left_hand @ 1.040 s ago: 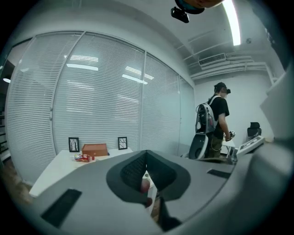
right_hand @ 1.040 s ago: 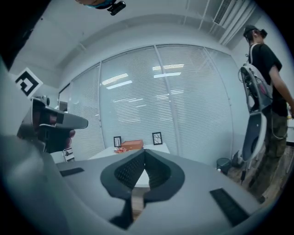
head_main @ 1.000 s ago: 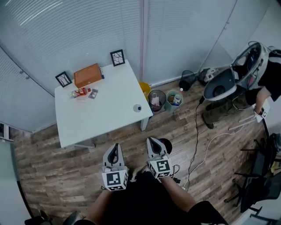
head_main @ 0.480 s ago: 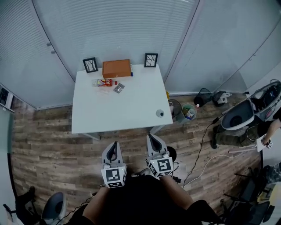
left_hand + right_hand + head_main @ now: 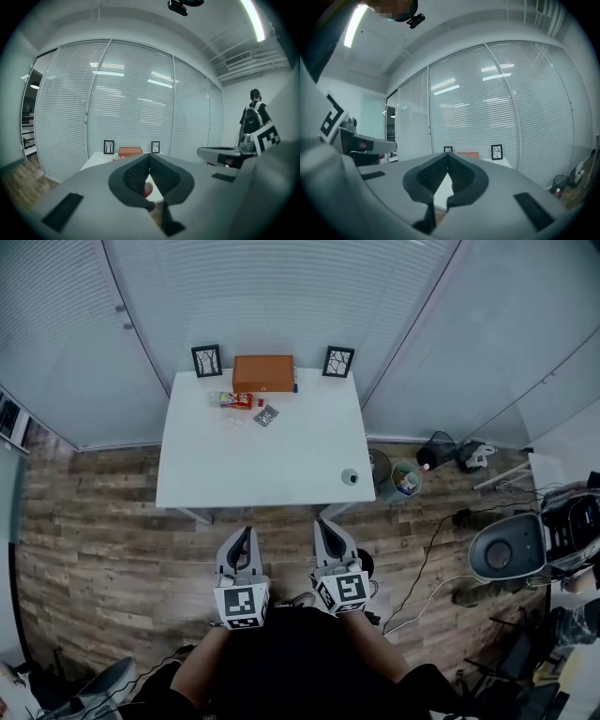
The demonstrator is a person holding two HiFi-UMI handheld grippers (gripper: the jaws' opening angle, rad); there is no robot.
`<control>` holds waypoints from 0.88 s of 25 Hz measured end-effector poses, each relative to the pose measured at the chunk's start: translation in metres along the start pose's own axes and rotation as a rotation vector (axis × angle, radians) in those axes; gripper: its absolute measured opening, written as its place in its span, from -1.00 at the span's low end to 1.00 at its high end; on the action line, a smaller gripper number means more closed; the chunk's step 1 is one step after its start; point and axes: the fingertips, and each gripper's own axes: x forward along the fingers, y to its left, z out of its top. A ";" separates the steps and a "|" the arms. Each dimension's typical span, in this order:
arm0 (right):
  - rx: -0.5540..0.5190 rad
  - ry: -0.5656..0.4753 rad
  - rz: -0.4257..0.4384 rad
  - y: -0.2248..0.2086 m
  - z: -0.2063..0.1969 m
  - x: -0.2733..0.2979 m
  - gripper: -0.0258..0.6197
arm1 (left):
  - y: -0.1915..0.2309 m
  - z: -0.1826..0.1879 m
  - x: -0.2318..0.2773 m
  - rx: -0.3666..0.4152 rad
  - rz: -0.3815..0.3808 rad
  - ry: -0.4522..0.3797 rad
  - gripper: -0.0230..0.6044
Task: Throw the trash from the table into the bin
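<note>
Fingertips of left gripper (image 5: 247, 533) and right gripper (image 5: 322, 525) press together, empty, short of the white rectangular table (image 5: 262, 465), whose red-and-yellow crinkled snack wrapper (image 5: 235, 400) lies well ahead by the far edge, long axis crosswise, nearer the left one.

The left gripper (image 5: 246, 538) and right gripper (image 5: 323, 526) are held side by side at the lower centre of the head view, both pointing toward the top of the frame. Each one's jaws are closed, tips meeting. Both forearms reach in from the bottom edge.
</note>
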 end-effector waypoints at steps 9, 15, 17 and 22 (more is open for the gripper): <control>-0.008 0.019 0.005 0.024 -0.007 0.009 -0.91 | 0.023 -0.006 -0.010 0.012 -0.011 -0.009 -0.93; -0.011 0.035 0.009 0.042 -0.009 0.034 -0.91 | 0.060 -0.010 -0.005 -0.006 -0.004 0.003 -0.93; -0.018 0.031 0.001 0.048 -0.008 0.043 -0.91 | 0.070 -0.008 -0.003 -0.011 -0.014 0.001 -0.93; -0.020 0.023 -0.021 0.066 -0.006 0.062 -0.91 | 0.092 -0.005 -0.001 -0.008 -0.046 -0.010 -0.93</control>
